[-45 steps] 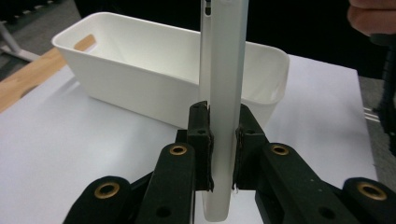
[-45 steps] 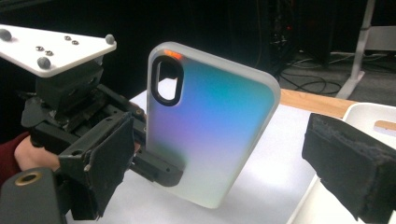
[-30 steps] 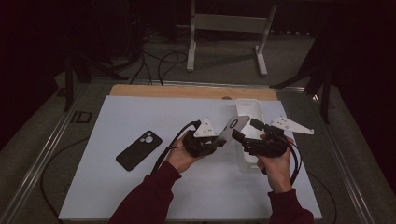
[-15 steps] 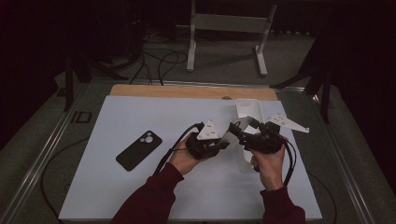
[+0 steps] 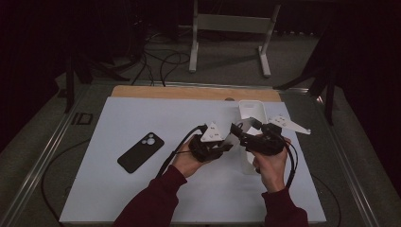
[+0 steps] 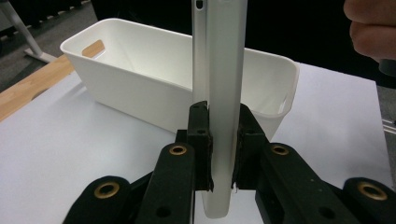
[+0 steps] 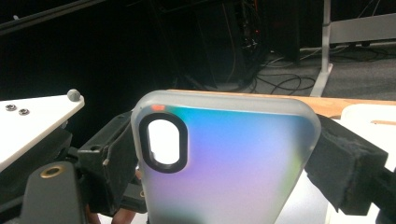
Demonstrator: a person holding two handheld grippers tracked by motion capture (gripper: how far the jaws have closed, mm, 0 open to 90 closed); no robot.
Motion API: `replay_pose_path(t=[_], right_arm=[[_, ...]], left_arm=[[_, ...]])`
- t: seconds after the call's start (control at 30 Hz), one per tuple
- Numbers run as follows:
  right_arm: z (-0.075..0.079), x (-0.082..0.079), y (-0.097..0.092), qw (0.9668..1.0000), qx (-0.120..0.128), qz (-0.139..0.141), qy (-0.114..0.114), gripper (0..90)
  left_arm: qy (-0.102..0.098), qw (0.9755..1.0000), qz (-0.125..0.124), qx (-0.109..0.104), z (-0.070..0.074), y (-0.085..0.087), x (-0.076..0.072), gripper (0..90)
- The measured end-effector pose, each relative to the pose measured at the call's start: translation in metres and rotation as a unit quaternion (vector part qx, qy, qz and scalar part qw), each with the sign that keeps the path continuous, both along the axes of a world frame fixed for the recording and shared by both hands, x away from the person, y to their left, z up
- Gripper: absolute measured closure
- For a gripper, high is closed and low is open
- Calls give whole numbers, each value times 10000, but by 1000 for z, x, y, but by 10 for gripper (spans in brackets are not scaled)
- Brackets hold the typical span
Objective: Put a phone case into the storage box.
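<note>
Gripping phone case (image 6: 223, 93), left tool (image 6: 223, 154)

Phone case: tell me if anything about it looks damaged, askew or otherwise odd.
Nothing stands out. The phone case looks intact; the left tongs clamp it edge-on, straight, and the right tongs span its width. The white bin sits upright behind and the black phone lies flat.

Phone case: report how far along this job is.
Done: the phone case is out of the white bin and off the table. In hand: the left gripper clamps its flat faces, and the right gripper, whose jaws have just been closing, presses on its two long edges. Left, probably: the black phone lies bare on the mat, no case on it yet.
</note>
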State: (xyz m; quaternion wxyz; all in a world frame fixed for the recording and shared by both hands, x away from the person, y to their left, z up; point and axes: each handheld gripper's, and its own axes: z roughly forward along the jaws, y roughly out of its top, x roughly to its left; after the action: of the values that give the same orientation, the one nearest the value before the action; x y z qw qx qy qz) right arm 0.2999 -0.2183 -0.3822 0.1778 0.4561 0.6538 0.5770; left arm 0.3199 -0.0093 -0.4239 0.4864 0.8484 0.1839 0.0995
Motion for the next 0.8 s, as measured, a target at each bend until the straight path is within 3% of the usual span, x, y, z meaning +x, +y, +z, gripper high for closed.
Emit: replay_pose_path(t=[0.27, 0.57, 0.67, 0.8], right_arm=[[1, 1, 0, 9999, -120, 5, -22, 166], [5, 2, -2, 9998, -168, 3, -54, 166], [6, 3, -1, 9997, -224, 29, -67, 166], [7, 5, -1, 9996, -270, 56, -62, 166]], left_arm=[[140, 9999, 32, -92, 3, 7, 3, 574], [222, 9988, 405, -183, 4, 28, 7, 383], [160, 9978, 625, -130, 6, 33, 5, 217], [116, 9966, 810, -133, 9, 42, 5, 165]])
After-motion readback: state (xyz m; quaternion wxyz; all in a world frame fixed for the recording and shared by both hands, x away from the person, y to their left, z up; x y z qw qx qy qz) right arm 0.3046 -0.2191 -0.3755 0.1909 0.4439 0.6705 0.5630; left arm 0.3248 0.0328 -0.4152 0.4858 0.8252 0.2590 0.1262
